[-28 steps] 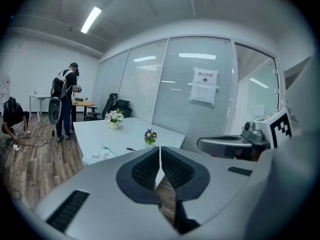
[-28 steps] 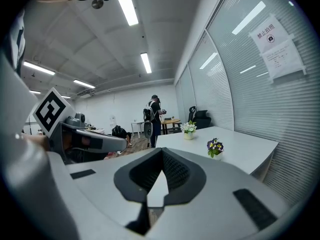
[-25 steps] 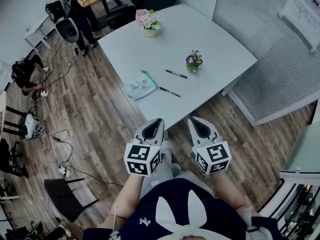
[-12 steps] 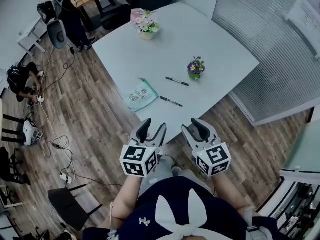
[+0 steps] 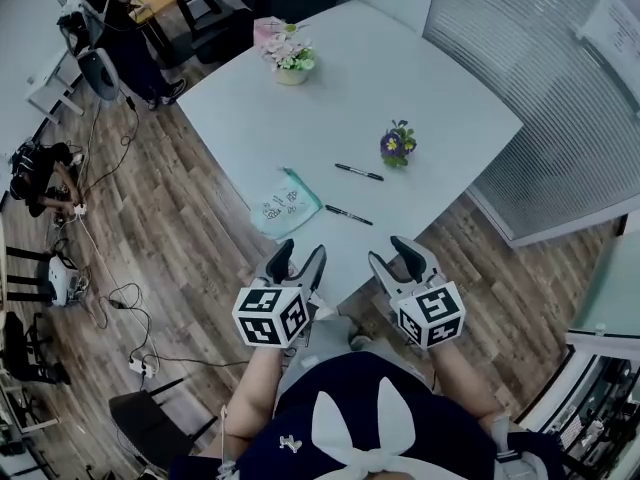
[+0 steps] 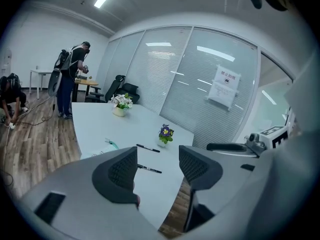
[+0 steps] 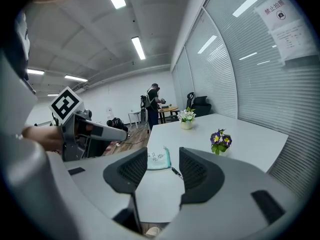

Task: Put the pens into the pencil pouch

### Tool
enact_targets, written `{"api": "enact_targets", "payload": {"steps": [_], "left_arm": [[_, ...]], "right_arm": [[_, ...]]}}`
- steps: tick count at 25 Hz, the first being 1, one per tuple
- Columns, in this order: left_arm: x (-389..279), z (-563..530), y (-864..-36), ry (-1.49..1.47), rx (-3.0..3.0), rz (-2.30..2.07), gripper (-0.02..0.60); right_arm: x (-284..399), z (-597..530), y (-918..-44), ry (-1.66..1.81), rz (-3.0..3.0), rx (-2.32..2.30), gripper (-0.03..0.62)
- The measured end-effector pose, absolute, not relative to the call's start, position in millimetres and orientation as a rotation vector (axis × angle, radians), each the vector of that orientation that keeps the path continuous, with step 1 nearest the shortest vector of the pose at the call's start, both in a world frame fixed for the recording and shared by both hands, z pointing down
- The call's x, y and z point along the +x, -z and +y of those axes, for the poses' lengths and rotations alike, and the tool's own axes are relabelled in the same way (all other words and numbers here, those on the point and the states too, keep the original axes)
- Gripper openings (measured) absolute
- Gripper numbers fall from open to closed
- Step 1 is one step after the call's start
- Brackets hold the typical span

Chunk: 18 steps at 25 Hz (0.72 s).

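Looking down from the head view, the left tool (image 5: 298,258) and right tool (image 5: 395,258) both hang just off the near edge of the white table (image 5: 400,78), each opening up with nothing in it. The teal pencil pouch (image 5: 285,205) lies near that edge, the near pen (image 5: 348,214) just beside it and the far pen (image 5: 358,172) by a little flower pot (image 5: 397,145). In the left gripper view the jaws are apart, with both pens lying beyond them. The right gripper view is the same, with the pouch showing through the gap.
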<state>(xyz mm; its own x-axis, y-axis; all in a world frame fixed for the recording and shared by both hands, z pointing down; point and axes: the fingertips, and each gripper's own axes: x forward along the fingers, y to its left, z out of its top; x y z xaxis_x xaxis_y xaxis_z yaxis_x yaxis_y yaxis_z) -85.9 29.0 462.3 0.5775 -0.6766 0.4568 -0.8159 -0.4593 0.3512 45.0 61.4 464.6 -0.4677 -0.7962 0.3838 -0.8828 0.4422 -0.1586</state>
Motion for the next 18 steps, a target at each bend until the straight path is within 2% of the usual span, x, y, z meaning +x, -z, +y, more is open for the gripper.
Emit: {"api": "enact_targets", "payload": {"steps": [18], "left_arm": [[-103,-70,-538,-0.460,2.056,-1.046,0.250]], "right_arm": [[36,5,-529,-0.621,-2.277,1.498,0.190]]}}
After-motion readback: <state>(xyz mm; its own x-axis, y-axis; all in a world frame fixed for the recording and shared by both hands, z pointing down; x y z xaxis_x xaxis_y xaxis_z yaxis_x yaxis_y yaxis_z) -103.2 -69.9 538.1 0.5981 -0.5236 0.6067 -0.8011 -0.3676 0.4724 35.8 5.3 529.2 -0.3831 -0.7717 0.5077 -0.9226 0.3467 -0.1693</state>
